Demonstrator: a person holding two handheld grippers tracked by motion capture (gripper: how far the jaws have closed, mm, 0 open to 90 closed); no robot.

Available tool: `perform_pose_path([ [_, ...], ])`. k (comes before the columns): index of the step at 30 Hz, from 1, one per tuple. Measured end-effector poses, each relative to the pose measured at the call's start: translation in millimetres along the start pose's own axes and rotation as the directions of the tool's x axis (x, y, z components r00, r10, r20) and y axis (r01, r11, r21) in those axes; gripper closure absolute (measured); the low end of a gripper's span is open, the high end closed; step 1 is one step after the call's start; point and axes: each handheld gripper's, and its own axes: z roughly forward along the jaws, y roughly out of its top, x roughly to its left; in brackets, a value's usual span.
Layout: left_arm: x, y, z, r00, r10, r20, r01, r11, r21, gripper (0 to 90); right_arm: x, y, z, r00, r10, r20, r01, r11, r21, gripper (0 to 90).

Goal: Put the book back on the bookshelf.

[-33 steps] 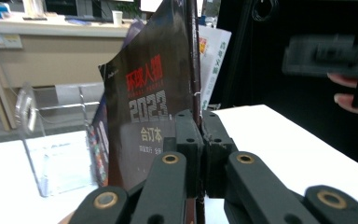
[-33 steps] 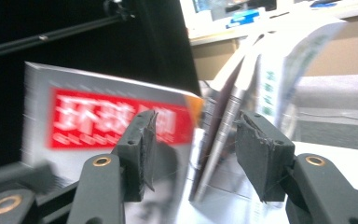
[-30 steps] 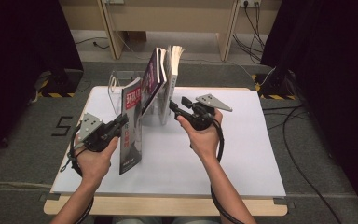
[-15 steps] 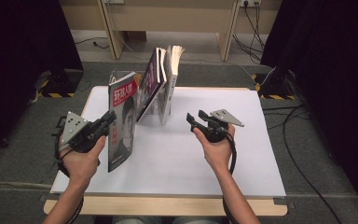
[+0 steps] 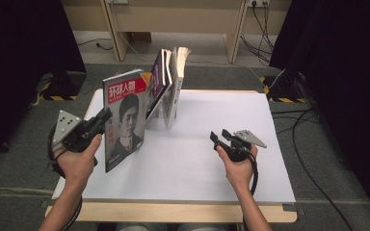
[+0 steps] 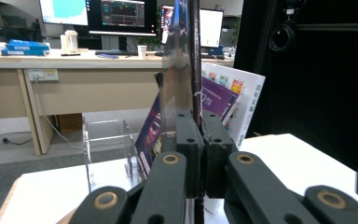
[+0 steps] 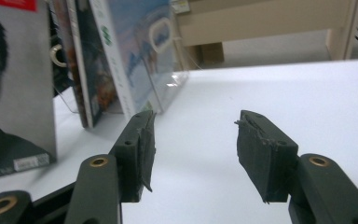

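The magazine (image 5: 123, 120) stands upright at the table's (image 5: 270, 144) nine o'clock edge, pinched by its spine side in the left gripper (image 5: 99, 121), whose jaws are clamped tight on it, likely to carry it clear of the rack (image 6: 107, 140). The left gripper view reveals that clear acrylic rack beside the leaning books (image 5: 171, 86). At four o'clock, the right gripper (image 5: 220, 137) holds nothing, jaws spread wide.

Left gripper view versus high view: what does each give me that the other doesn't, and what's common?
Left gripper view alone: desk with monitors behind, and the left hand-held gripper pinching the magazine edge-on. High view alone: the magazine's portrait cover, the right hand-held gripper with jaws apart over the white table, both forearms. Both: the pulled magazine, the leaning books in the clear stand.
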Motion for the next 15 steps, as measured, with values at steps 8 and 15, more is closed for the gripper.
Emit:
perform_pose_path([
  [8, 8.9, 3.3, -0.3, 0.9998, -0.011, -0.018, 0.01, 0.9992, -0.038, 87.2, -10.8, -13.2, -6.4, 0.9995, 0.003, 0.03, -0.003, 1.0, 0.007, 46.7],
  [15, 15.7, 4.9, 1.9, 0.9994, -0.006, -0.033, 0.004, 0.9979, -0.065, 87.2, -13.4, -17.6, -5.2, 0.9993, 0.005, 0.036, -0.005, 1.0, 0.012, 46.6],
])
